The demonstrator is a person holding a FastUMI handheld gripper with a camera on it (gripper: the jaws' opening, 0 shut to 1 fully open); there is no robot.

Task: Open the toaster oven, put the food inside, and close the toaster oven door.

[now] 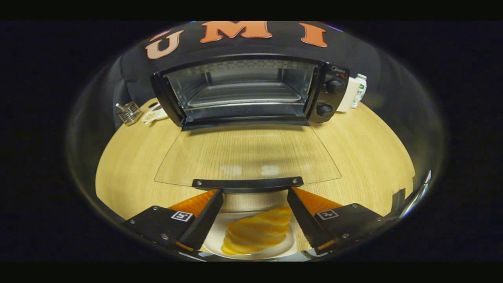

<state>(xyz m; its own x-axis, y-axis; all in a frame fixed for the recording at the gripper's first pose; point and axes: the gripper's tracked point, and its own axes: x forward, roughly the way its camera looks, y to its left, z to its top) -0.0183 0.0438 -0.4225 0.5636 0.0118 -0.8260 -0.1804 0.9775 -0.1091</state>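
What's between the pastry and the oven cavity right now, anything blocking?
Nothing blocks the cavity. The door lies open and flat between it and the pastry, handle nearest. The food must pass above it. Gripper open, fingers flanking the pastry's plate.

The worktop [361, 145] looks like pale wood-grain laminate, smooth and faintly satin. The toaster oven [251, 92] has a black, slightly glossy casing and bright metal walls and tray [243, 94] inside. Its lowered door [247, 155] is clear glass with reflections, edged by a matt dark handle [247, 183]. The food [255, 232] looks glossy on a smooth white plate [215, 236], between the open fingers of the hand-held gripper [254, 204].
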